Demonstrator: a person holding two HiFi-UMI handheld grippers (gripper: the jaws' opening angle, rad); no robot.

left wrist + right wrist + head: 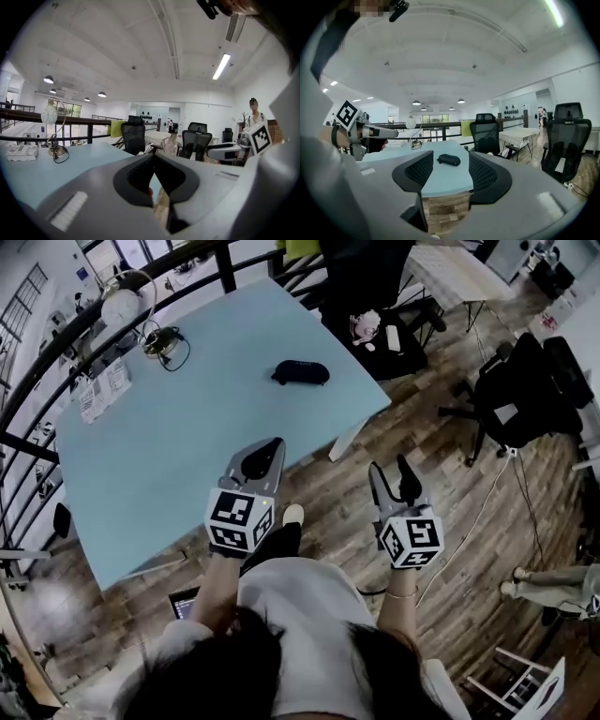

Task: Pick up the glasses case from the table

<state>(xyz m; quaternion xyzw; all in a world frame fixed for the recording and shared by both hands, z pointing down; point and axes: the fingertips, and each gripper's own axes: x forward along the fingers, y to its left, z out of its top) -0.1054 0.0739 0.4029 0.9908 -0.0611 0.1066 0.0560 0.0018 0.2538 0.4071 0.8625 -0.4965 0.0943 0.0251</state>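
so the right hand-held gripper [449, 174] had its jaws standing clearly apart with nothing between them, held out in the air just short of the worktop [187, 437] edge. the dark glasses case [449, 160] lay flat on the pale blue worktop well ahead of it, lined up right through the gap between its jaws in the right gripper view (not touched by either one). the left hand-held gripper [153, 157] was beside the right one, on its left, jaws closed tip to tip and holding nothing, its tips over the near edge of the worktop. from there the case was ahead and a bit to the right. a desk lamp [127, 304] stood far beyond the left one by the worktop's far edge, and a black office chair [485, 133] sat past the worktop, ahead-right of the right one.
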